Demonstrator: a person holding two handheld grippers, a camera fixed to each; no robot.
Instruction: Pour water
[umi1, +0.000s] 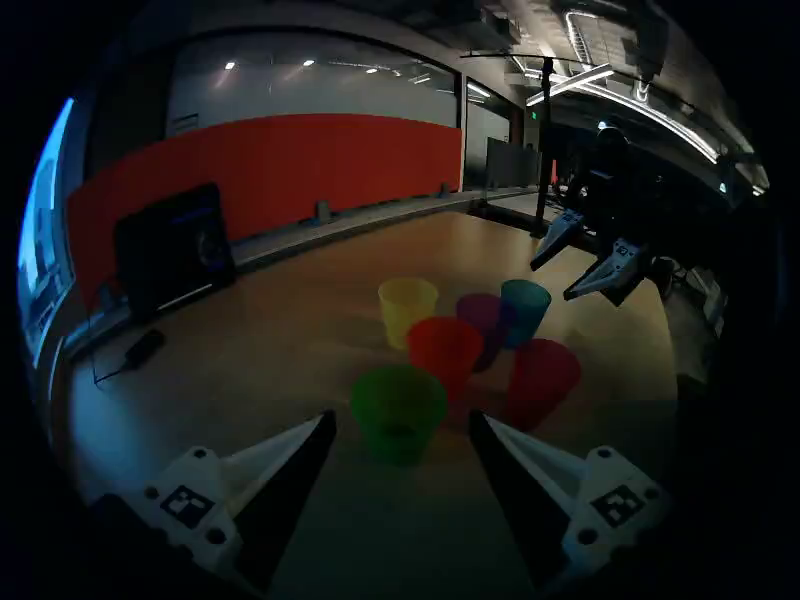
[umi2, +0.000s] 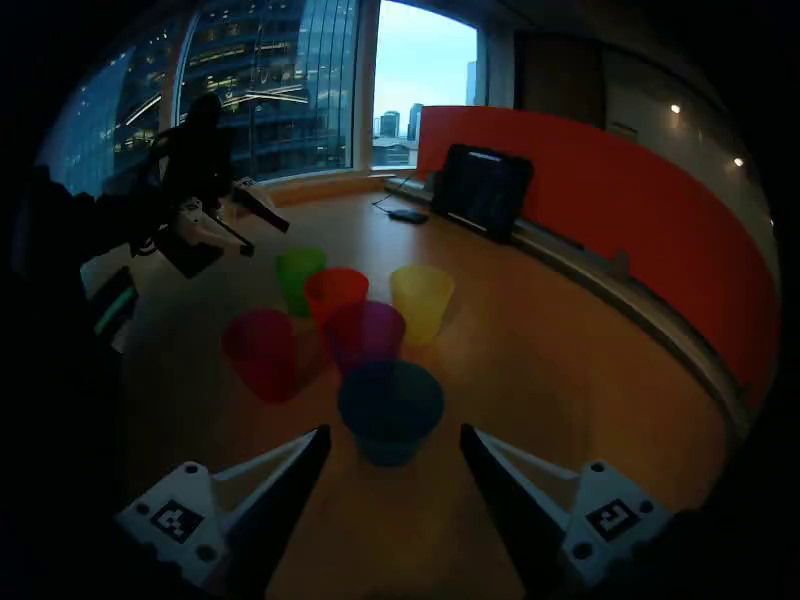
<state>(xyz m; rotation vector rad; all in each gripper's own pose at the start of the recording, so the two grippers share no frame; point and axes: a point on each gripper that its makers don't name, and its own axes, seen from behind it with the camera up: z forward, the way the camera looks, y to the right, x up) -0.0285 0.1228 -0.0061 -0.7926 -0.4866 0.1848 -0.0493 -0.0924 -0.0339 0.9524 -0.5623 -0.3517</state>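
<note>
On table (umi1: 280, 340), cups (umi1: 445, 350) clustered, bare wood around; left gripper (umi1: 400, 416), right gripper (umi2: 393, 430) jaws released.

The green cup (umi1: 398, 412) and the blue cup (umi2: 390, 408) look like smooth plastic you can see a little way through. The table (umi1: 270, 340) under them is smooth wood with a soft shine. The red wall (umi1: 300, 165) looks flat, not shiny. The window (umi2: 250, 90) is shiny glass.

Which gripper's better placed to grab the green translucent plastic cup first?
Left. The green translucent plastic cup sits just ahead of the open left gripper; the right gripper faces the teal plastic cup instead.
</note>
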